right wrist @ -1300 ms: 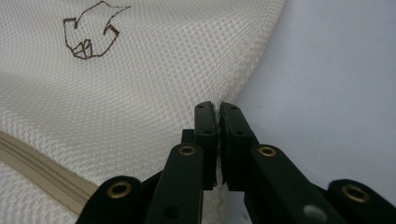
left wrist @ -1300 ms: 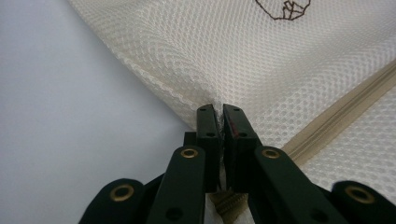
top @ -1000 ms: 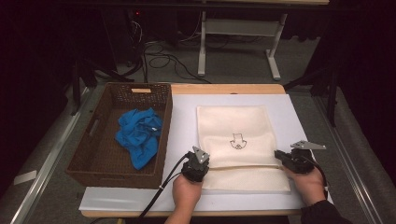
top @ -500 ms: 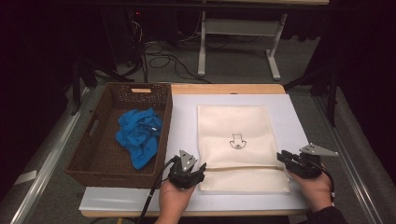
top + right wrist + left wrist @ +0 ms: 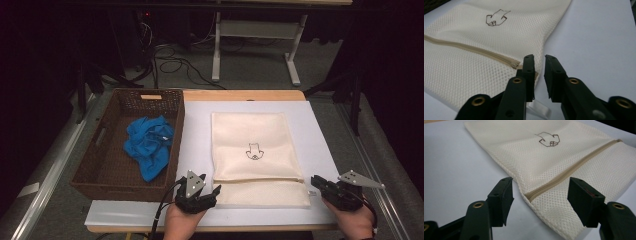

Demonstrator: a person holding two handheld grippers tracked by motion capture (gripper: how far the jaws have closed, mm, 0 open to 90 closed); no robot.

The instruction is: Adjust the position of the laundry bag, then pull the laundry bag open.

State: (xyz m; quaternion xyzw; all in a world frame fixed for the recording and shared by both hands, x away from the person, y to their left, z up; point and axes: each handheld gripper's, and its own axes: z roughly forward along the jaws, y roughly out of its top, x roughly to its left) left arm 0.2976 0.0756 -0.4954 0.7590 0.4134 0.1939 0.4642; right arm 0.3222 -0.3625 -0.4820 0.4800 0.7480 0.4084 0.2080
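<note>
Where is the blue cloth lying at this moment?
In the high view, the blue cloth lies inside the brown wicker basket, left of the cream mesh bag.

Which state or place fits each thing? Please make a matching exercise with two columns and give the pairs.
Things:
1. mesh bag
2. blue cloth
3. left gripper
4. right gripper

States or places:
a. lies in the basket
b. jaws wide apart, nothing held
c. lies flat on the white board
d. jaws nearly together, nothing held

Pairs: 1-c, 2-a, 3-b, 4-d
</note>
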